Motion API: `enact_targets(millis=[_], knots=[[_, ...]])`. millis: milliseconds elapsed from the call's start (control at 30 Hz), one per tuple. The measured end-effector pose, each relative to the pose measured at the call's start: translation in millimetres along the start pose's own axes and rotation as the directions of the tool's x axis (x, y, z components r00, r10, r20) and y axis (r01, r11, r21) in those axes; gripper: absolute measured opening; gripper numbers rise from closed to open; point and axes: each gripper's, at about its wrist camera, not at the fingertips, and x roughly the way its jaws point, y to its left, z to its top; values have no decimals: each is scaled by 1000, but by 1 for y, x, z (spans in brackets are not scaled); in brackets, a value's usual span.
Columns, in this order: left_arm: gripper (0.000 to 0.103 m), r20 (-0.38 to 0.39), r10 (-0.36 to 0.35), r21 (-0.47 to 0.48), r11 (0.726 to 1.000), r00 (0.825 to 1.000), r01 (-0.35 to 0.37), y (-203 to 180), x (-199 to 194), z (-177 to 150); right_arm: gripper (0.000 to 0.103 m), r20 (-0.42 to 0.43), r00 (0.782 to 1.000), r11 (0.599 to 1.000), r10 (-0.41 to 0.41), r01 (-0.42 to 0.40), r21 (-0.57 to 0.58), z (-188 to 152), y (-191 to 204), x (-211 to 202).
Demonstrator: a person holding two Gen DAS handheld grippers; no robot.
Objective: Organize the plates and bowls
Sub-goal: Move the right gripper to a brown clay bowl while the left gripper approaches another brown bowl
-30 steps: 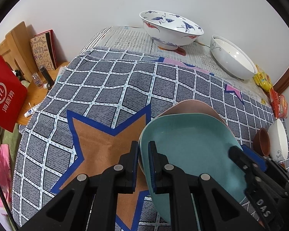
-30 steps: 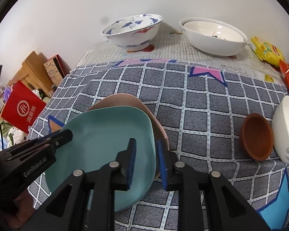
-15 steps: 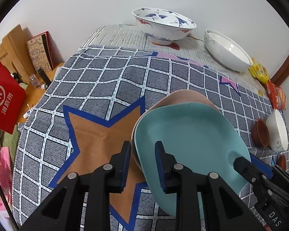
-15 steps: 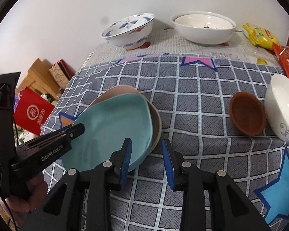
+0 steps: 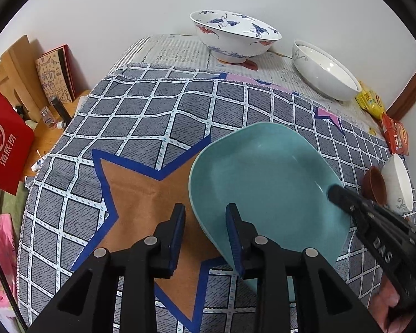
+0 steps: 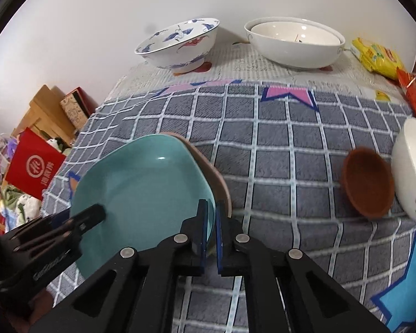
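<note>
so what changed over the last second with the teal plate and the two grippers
The right gripper closed on the near rim of the teal plate and tipped that edge up off the pink plate beneath. The left gripper opened wide and let go of the rim. The patterned bowl, white bowls and brown dish stayed put.

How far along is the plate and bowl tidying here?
Early. Done: teal plate sits on a pink plate. In hand: right gripper pinches the stack's rim; left gripper is open around its other edge. Left: crane bowl, white bowl, brown dish and small white bowl stand apart.
</note>
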Motion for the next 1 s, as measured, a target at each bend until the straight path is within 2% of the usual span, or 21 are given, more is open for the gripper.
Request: enact_targets(millis=[200, 267, 467, 567, 633, 800, 933, 1000], knots=[[29, 10, -7, 16, 1000, 1000, 7, -5, -3, 0, 8, 19, 1000, 1000, 0, 1, -30, 7, 0, -7], [29, 17, -15, 28, 1000, 1000, 14, -8, -6, 0, 21, 49, 998, 999, -39, 41, -35, 7, -5, -17], [29, 44, -53, 83, 995, 998, 49, -25, -20, 2, 36, 138, 986, 995, -93, 89, 33, 4, -36, -54], [29, 65, -71, 123, 990, 995, 63, -39, -26, 6, 41, 181, 971, 987, -153, 142, 73, -2, -58, -75], [29, 74, -90, 151, 985, 993, 78, -51, -29, 8, 43, 215, 952, 974, -217, 197, 110, -9, -77, -92], [29, 85, -143, 229, 966, 986, 121, -88, -34, 11, 43, 235, 929, 948, -284, 236, 212, -23, -117, -120], [29, 91, -176, 294, 945, 980, 142, -123, -35, 10, 43, 263, 891, 912, -370, 294, 286, -39, -145, -145], [29, 81, -186, 325, 934, 979, 151, -138, -35, 9, 43, 246, 889, 901, -386, 305, 309, -45, -158, -154]])
